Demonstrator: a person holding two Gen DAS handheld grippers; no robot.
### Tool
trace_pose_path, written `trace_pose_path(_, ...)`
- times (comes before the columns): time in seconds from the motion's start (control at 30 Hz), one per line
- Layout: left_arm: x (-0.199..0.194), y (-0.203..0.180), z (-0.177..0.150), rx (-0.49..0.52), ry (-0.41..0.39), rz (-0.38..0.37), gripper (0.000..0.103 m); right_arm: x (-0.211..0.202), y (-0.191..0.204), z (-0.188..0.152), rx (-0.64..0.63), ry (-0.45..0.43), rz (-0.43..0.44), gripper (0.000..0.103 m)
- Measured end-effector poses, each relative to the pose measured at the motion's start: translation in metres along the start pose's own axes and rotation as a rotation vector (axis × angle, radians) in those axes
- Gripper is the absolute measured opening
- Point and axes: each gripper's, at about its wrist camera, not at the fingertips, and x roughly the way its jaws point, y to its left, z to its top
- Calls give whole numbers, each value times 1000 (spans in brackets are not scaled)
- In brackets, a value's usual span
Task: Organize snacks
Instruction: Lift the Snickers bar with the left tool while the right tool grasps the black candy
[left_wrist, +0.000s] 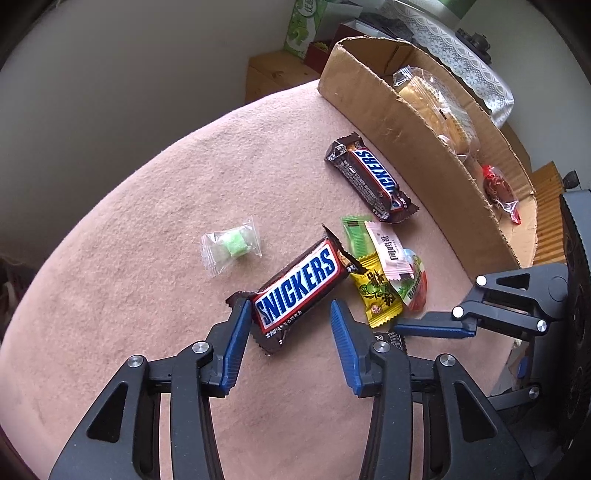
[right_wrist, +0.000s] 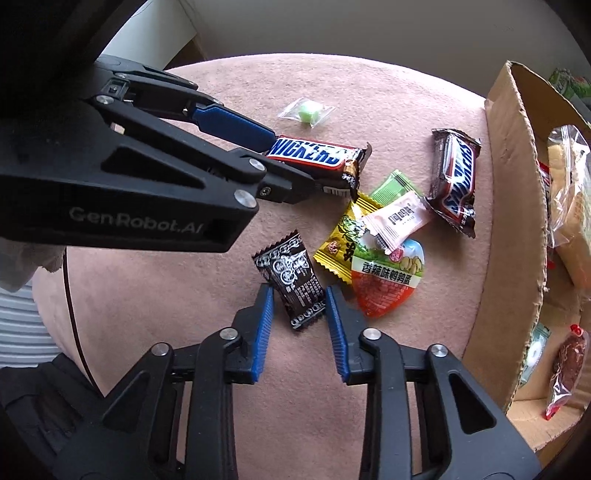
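Note:
My left gripper (left_wrist: 290, 314) is open, its jaws on either side of the near end of a Snickers bar (left_wrist: 299, 288) lying on the pink cloth; the bar also shows in the right wrist view (right_wrist: 314, 155). My right gripper (right_wrist: 299, 295) is open around a black patterned candy packet (right_wrist: 295, 280), the pads close beside it. A second Snickers bar (left_wrist: 373, 181) lies near the cardboard box (left_wrist: 417, 147). A yellow packet (right_wrist: 340, 236), a pink packet (right_wrist: 399, 219), a green packet (right_wrist: 391, 186) and a red-and-blue egg snack (right_wrist: 388, 280) are piled between. A clear-wrapped green candy (left_wrist: 232, 245) lies apart.
The open cardboard box (right_wrist: 517, 221) stands at the right edge of the pink cloth (left_wrist: 147, 229) and holds a bagged bread (left_wrist: 436, 107) and a red meat snack (left_wrist: 498, 188). A green tissue box (left_wrist: 306, 26) and wooden furniture stand behind the table.

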Motion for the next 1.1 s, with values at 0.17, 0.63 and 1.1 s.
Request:
trace_pose_path(0.17, 5, -9, 2, 9, 4, -9, 37, -1, 5, -8, 33, 1, 13, 20)
trace_pose_path(0.63, 17, -47, 19, 157, 31, 55, 43, -6, -3, -42, 138, -45, 83, 8)
trace_pose_path(1.1, 17, -29, 14, 121, 6, 26, 32, -22, 1, -34, 47, -82, 37, 41)
